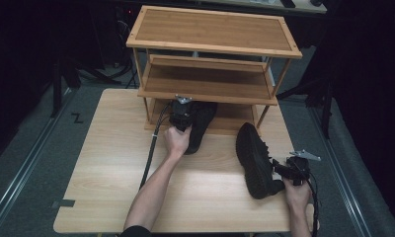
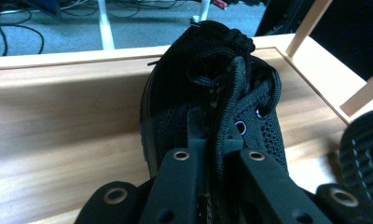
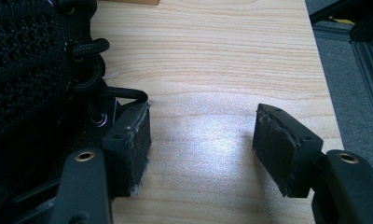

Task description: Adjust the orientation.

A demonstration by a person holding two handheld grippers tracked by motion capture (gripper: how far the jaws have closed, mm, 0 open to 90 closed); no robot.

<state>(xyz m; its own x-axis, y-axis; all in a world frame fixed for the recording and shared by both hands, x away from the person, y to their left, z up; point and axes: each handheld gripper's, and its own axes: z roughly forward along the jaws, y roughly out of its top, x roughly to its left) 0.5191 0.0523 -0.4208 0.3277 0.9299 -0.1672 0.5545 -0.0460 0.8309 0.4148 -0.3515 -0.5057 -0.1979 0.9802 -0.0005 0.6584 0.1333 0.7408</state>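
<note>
While left gripper (image 2: 216, 140) clamps shoe (image 2: 212, 93) (laces), right gripper (image 3: 201, 135) gaping

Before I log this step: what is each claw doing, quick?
Left claw: shut on the shoe on the rack, gripping its upper by the laces.
Right claw: open, holding nothing, beside the shoe on the table.

Two black shoes (image 1: 200, 126) (image 1: 255, 160), one rack (image 1: 213, 37)
</note>
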